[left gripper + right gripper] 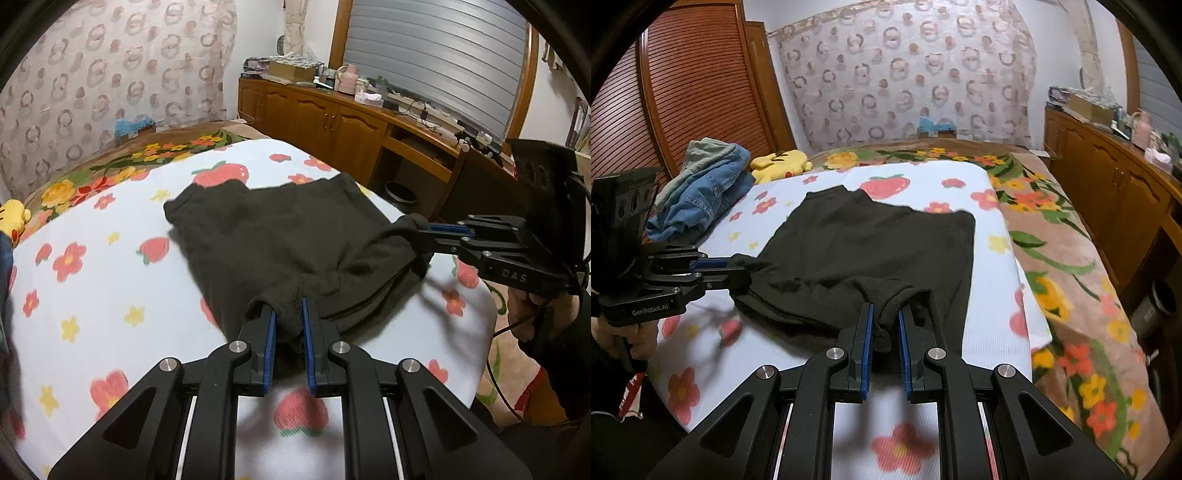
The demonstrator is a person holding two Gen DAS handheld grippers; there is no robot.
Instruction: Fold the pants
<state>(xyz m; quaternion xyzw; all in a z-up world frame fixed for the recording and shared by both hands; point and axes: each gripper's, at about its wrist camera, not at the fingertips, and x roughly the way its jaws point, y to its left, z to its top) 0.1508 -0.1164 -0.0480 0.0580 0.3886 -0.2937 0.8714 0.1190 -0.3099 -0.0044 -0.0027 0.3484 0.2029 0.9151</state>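
Dark pants (pixel 280 236) lie folded on the white strawberry-and-flower sheet (pixel 110 280); they also show in the right wrist view (pixel 871 240). My left gripper (pixel 287 308) is shut on a bunched near corner of the pants, with cloth between the blue pads. My right gripper (pixel 886 314) is shut on the other near corner. Each gripper shows in the other's view: the right one (pixel 421 230) at the pants' right end, the left one (pixel 738 267) at their left end. Both corners are held slightly above the sheet.
A pile of denim clothes (pixel 701 192) and a yellow plush toy (pixel 781 164) lie at the bed's far left. A floral blanket (pixel 1071 277) covers the right side. A wooden cabinet (pixel 332 122) with clutter stands beyond the bed. A bin (pixel 400 192) stands on the floor.
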